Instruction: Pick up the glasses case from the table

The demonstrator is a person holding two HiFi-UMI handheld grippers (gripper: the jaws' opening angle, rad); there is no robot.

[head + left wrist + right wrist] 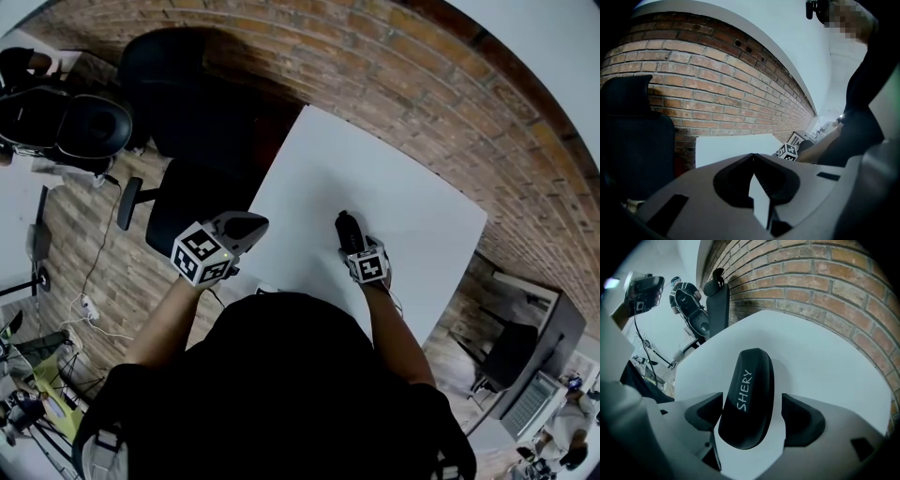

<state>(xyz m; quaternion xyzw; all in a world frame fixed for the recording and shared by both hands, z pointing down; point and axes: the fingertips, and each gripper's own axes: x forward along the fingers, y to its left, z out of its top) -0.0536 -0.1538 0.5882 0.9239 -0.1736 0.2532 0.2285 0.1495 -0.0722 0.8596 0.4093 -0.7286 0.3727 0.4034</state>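
Note:
A black glasses case (347, 228) (746, 397) with white lettering lies lengthwise on the white table (375, 178) (820, 352), close to the near edge. My right gripper (350, 240) (752, 403) is open and straddles the case's near end. Its left jaw sits close against the case, and a strip of table shows between the case and the right jaw. My left gripper (257, 223) (752, 156) is shut and empty, with its tips meeting. It hovers at the table's left edge (726, 147), apart from the case. The case does not show in the left gripper view.
A black office chair (192, 112) (633, 136) stands just left of the table, against the brick wall (703, 70). A second dark chair (66, 122) (691, 298) is further left, and another chair (506, 352) is at the right. Cables lie on the wood floor (89, 305).

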